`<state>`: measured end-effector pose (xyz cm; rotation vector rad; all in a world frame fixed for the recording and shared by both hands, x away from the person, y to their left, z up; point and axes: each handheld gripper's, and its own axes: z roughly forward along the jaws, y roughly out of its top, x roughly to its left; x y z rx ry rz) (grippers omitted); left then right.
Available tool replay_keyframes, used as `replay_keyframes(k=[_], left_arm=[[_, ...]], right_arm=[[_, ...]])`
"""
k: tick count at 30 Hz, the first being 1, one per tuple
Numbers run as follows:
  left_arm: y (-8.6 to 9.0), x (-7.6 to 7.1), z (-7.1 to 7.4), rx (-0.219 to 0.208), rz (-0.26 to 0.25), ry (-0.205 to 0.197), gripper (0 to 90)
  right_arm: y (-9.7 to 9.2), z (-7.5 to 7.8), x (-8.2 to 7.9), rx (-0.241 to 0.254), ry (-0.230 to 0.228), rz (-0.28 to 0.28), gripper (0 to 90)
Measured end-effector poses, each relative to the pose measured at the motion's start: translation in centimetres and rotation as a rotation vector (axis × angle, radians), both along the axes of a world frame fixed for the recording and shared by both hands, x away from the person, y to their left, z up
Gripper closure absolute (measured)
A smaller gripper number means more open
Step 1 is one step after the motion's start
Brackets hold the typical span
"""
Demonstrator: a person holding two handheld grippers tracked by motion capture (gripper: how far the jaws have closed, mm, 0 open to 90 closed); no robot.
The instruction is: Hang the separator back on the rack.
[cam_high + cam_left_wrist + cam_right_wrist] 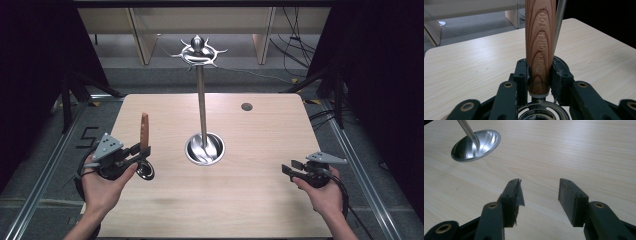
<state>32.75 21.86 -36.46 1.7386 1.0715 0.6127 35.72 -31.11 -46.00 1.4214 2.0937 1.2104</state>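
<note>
A kitchen tool with a striped wooden handle stands upright in my left gripper, which is shut on the handle's lower end at the table's left. In the left gripper view the handle reads "KITCHEN TOOL" and sits clamped between the pads of the left gripper, with the tool's metal ring end below. A steel hanging stand rises from a round dished base at the table's middle, its pole ending in a crown of hooks. My right gripper hovers open at the right, and between the jaws of the right gripper there is only table.
The wooden table has a small dark grommet hole at its back right. The stand's base lies ahead and left of the right gripper. Cables and dark stand legs lie on the floor around the table.
</note>
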Motion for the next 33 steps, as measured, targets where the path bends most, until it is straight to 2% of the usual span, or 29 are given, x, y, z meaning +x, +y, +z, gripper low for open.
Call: replay_keyframes(k=[2, 13, 16, 22, 23, 24, 25, 29, 30, 33], left_arm=[[-0.1, 0.0, 0.3, 0.002, -0.003, -0.006, 68.1], [-0.5, 0.1, 1.3, -0.013, -0.008, -0.036, 68.1], [-0.7, 0.2, 1.8, -0.017, -0.012, -0.047, 68.1], [-1.1, 0.3, 2.5, -0.011, -0.019, -0.065, 68.1], [-1.0, 0.3, 2.7, 0.009, -0.027, -0.064, 68.1], [-1.0, 0.3, 2.8, 0.011, -0.030, -0.068, 68.1], [-1.3, 0.4, 2.9, -0.010, -0.024, -0.076, 68.1], [-1.4, 0.5, 3.3, 0.000, -0.035, -0.083, 68.1], [-1.6, 0.5, 3.4, -0.018, -0.034, -0.091, 68.1], [-1.8, 0.5, 3.6, -0.018, -0.036, -0.095, 68.1]], right_arm=[[-0.1, 0.0, 0.0, -0.006, -0.015, 0.003, 52.6], [0.0, 0.1, -0.1, -0.011, 0.001, -0.007, 52.5], [0.0, 0.0, 0.0, -0.011, -0.012, -0.001, 52.6], [0.0, 0.0, 0.0, -0.004, -0.001, 0.001, 52.5], [0.0, 0.0, 0.0, -0.004, -0.001, 0.001, 52.5], [0.0, 0.0, 0.0, -0.004, -0.001, 0.001, 52.5], [0.0, 0.0, 0.0, -0.003, -0.001, 0.001, 52.5], [-0.1, 0.0, 0.0, -0.011, -0.011, 0.003, 52.5], [-0.1, 0.0, 0.0, -0.009, -0.009, 0.003, 52.5], [-0.1, 0.0, 0.0, -0.011, -0.012, 0.002, 52.6]])
